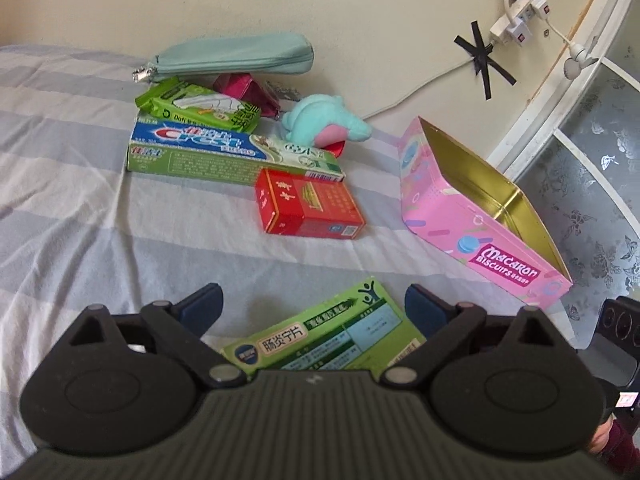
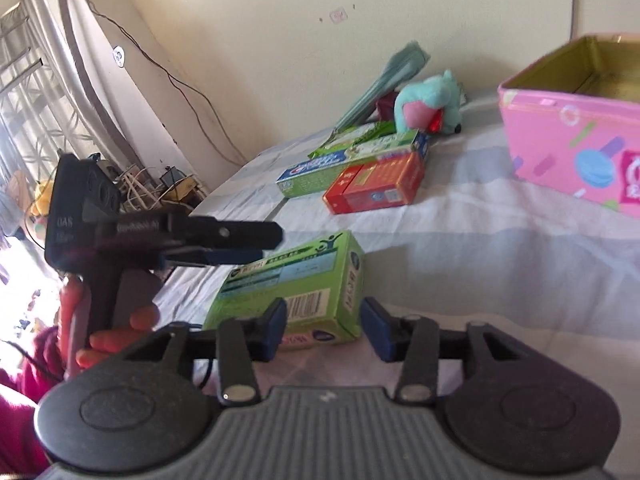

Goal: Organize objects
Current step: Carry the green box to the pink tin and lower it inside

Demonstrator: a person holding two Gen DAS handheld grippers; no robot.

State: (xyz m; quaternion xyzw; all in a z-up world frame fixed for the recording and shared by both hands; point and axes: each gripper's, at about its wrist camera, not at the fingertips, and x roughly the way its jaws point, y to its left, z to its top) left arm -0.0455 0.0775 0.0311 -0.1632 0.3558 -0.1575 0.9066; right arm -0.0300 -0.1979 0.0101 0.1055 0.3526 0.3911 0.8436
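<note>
A green medicine box lies on the striped bed sheet, just below my open left gripper. In the right wrist view the same box lies partly between the fingers of my open right gripper, and the left gripper hovers above its left end. An open pink Macaron Biscuits tin with a gold inside stands to the right; it also shows in the right wrist view. A red box, a Crest toothpaste box, a green tissue pack, a teal plush toy and a teal pouch lie beyond.
A cream wall backs the bed, with a taped power strip and cable. A window frame stands at right. In the right wrist view, curtains and tangled cables lie off the bed's left edge.
</note>
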